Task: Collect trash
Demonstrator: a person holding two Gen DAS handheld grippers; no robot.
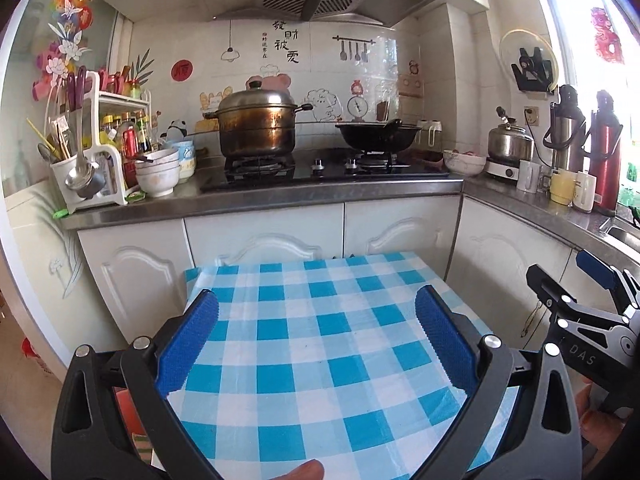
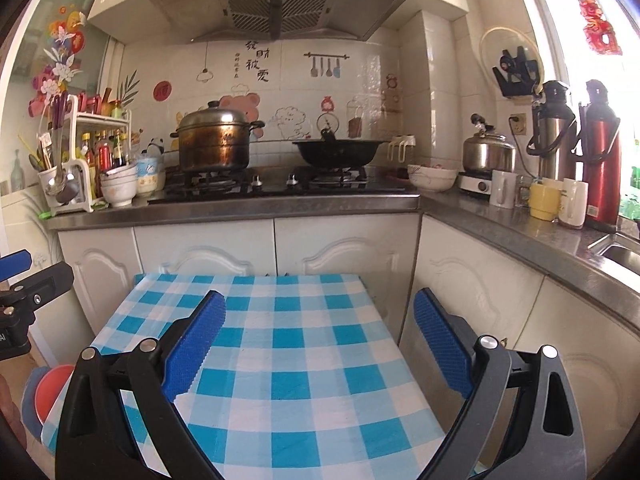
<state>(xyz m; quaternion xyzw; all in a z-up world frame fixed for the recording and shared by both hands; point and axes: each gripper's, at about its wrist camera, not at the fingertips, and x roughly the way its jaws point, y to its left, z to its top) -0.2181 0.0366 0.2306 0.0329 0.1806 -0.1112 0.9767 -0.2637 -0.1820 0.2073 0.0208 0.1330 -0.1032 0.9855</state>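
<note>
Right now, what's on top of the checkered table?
Nothing shows on the blue-and-white checkered tablecloth; no trash in view. The left gripper and right gripper hang open above it, and their frames cover the near corners. Whatever is under the cloth is hidden.

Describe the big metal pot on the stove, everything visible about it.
The steamer pot is a tall, stacked stainless pot with a domed lid and dark knob. Its lower wall looks browned and scorched, the upper band shinier. Dark side handles stick out at each side. It stands upright, lid on, on the left burner of the black gas stove, apart from the black wok to its right.
</note>
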